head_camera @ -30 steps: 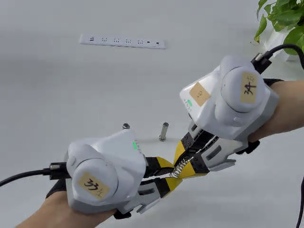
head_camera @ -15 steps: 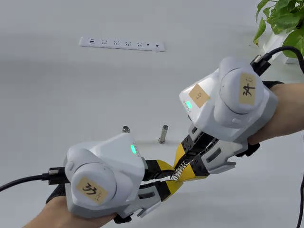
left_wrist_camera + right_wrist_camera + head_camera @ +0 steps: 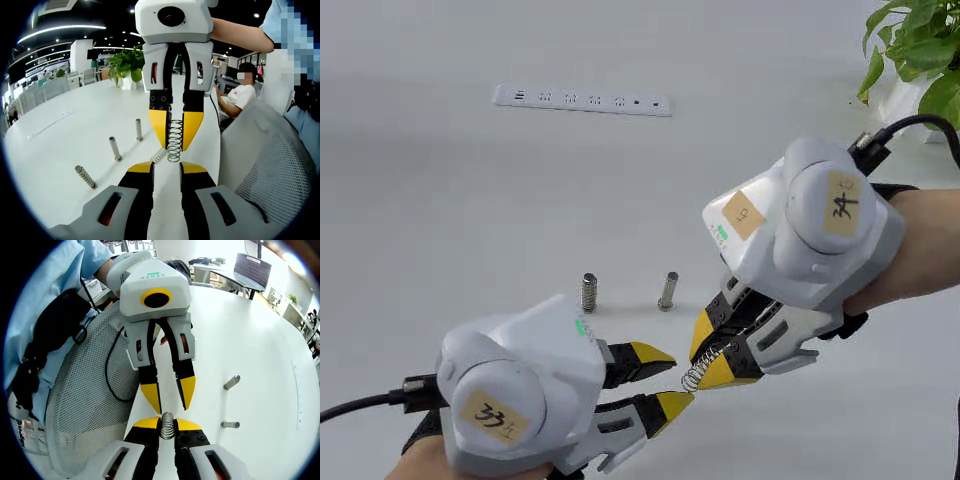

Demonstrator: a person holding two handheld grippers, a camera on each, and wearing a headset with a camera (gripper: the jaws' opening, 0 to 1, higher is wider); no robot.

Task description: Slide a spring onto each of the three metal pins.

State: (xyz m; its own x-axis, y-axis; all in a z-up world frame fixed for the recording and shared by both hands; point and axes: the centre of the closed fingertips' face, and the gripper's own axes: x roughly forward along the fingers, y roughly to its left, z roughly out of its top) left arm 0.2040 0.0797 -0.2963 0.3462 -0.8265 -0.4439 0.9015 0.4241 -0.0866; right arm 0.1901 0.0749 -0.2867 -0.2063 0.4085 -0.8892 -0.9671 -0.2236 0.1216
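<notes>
Head view: a white table (image 3: 470, 220) with a power strip (image 3: 582, 99) at the far left.
Left gripper (image 3: 672, 378): near left, jaws spread well apart, holding nothing.
Right gripper (image 3: 706, 358): jaws closed tight on a spring (image 3: 696, 370), whose free end sticks out past the tips toward the other gripper.
Sleeved pin (image 3: 588, 292): upright, already wearing a spring, far of the grippers.
Bare pin (image 3: 667, 290): upright, right of the sleeved one.
Third pin (image 3: 138, 129): bare, upright, farthest in the left gripper view.
</notes>
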